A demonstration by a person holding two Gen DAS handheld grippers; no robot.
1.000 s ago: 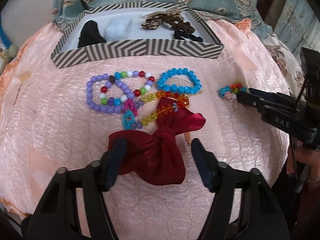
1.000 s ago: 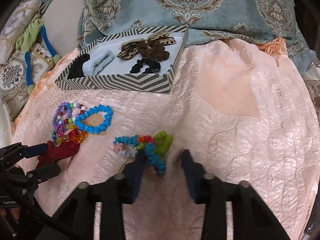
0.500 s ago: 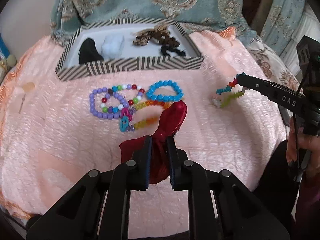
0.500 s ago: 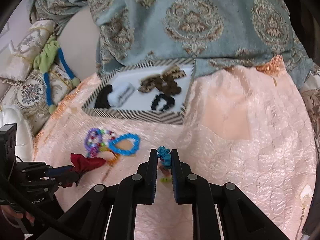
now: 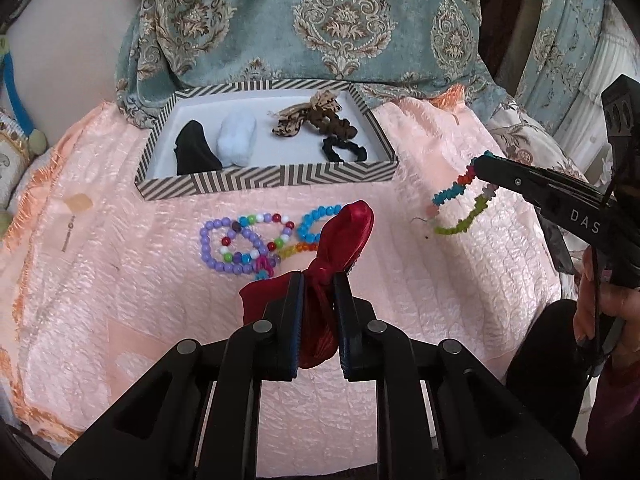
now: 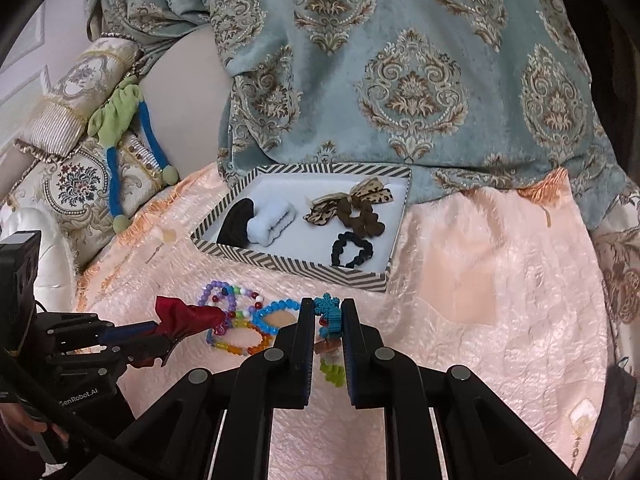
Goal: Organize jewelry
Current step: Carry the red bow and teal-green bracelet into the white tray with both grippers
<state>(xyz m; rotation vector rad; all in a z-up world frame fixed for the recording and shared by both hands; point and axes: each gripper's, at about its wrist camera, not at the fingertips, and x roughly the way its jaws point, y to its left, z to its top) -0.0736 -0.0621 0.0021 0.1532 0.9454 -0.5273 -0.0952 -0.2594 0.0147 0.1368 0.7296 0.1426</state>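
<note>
The left tool (image 5: pixel 317 280) is clamped tight on the cinched neck of a dark red satin pouch (image 5: pixel 340 236), holding it up off the peach quilted cloth (image 5: pixel 420 320) so the top flares out above the fingers. The right tool (image 6: pixel 323 312) is pinched shut on a multicolor chip-bead bracelet (image 5: pixel 460 208) with a teal snowflake charm (image 6: pixel 326 305), and the strand dangles in a loop below the tips, clear of the cloth. Just past the pouch there's a little pile of bracelets lying on the cloth: a purple beaded one (image 5: pixel 224 248), a blue beaded one (image 5: pixel 316 220) and an orange-yellow one (image 6: pixel 236 340), all touching or overlapping. Further back sits a chevron-striped tray (image 5: pixel 280 178) with a black scrunchie (image 6: pixel 352 248), a leopard-print bow (image 6: pixel 352 200) and a white fluffy hair tie (image 5: pixel 237 138) inside.
</note>
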